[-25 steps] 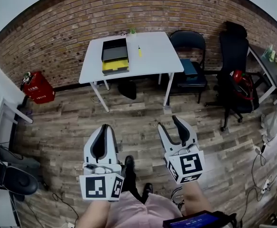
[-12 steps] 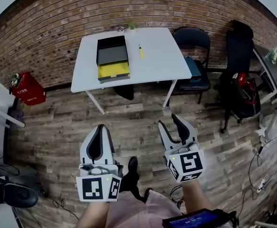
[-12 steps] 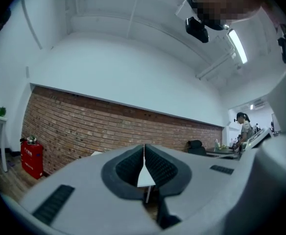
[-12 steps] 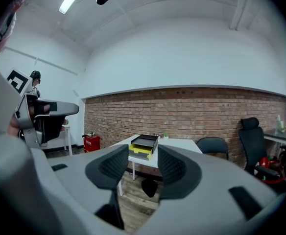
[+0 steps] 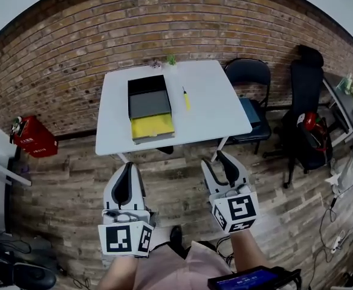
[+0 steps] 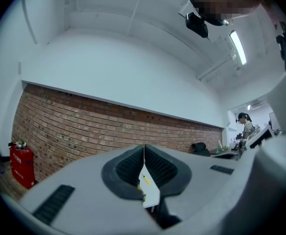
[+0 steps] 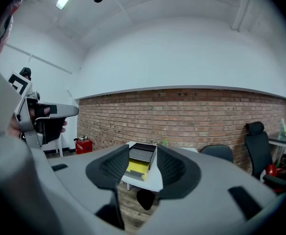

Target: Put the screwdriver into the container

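On the white table (image 5: 213,110) ahead of me lies a yellow-handled screwdriver (image 5: 187,99), just right of the container (image 5: 149,107), a long open box with black, grey and yellow sections. Both grippers hang over the wood floor, short of the table's near edge. My left gripper (image 5: 130,167) has its jaws together with nothing in them; through its tips (image 6: 144,148) I glimpse the screwdriver (image 6: 145,179). My right gripper (image 5: 214,157) is open and closing slowly, with nothing between the jaws. The container (image 7: 139,161) shows far off between its jaws (image 7: 143,153).
A brick wall runs behind the table. A black chair (image 5: 249,80) stands at the table's right end, an office chair (image 5: 306,89) farther right. A red box (image 5: 31,139) sits by the wall at left. A small plant (image 5: 171,60) stands on the table's far edge.
The table has come lower and nearer in the head view as I walk toward it. Both grippers keep their places in the view; the right jaws have narrowed slightly.
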`<state>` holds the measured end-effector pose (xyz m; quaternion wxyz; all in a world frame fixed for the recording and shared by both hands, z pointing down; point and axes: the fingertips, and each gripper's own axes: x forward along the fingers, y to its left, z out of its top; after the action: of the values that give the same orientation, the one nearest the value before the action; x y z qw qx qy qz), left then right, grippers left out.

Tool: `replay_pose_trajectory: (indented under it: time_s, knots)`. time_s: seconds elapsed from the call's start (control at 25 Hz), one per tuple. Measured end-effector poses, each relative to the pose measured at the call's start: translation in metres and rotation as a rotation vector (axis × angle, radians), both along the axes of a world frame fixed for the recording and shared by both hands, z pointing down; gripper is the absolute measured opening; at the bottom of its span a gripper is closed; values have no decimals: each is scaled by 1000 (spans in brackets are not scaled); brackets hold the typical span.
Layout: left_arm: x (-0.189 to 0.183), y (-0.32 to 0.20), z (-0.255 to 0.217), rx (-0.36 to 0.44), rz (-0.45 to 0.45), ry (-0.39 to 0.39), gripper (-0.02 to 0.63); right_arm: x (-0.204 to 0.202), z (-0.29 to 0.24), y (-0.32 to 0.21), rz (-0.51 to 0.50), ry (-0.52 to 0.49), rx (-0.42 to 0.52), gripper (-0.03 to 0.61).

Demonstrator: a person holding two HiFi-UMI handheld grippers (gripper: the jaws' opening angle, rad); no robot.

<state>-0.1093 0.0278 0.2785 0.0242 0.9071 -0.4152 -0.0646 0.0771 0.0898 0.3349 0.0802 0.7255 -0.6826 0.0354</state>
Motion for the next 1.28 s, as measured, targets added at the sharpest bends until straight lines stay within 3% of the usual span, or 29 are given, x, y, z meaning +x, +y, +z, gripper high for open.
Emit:
replay_pose_trajectory:
  time_s: [0.4,0.8,1.04,1.28]
  knots:
    - [24,-50,12,-23,24,-34,14,29,7,-45,41,-8,-13,178]
    - [93,-124,47,-76,54,-90,14,91,54,-119,52,-67,-89,178]
    - [142,-183,52,-80,21,-117,14,138,72,-188,11,-98,-115,178]
    - [168,-229,33,-59,-46,-113,14,161,63,-256,-61,-100,-108,178]
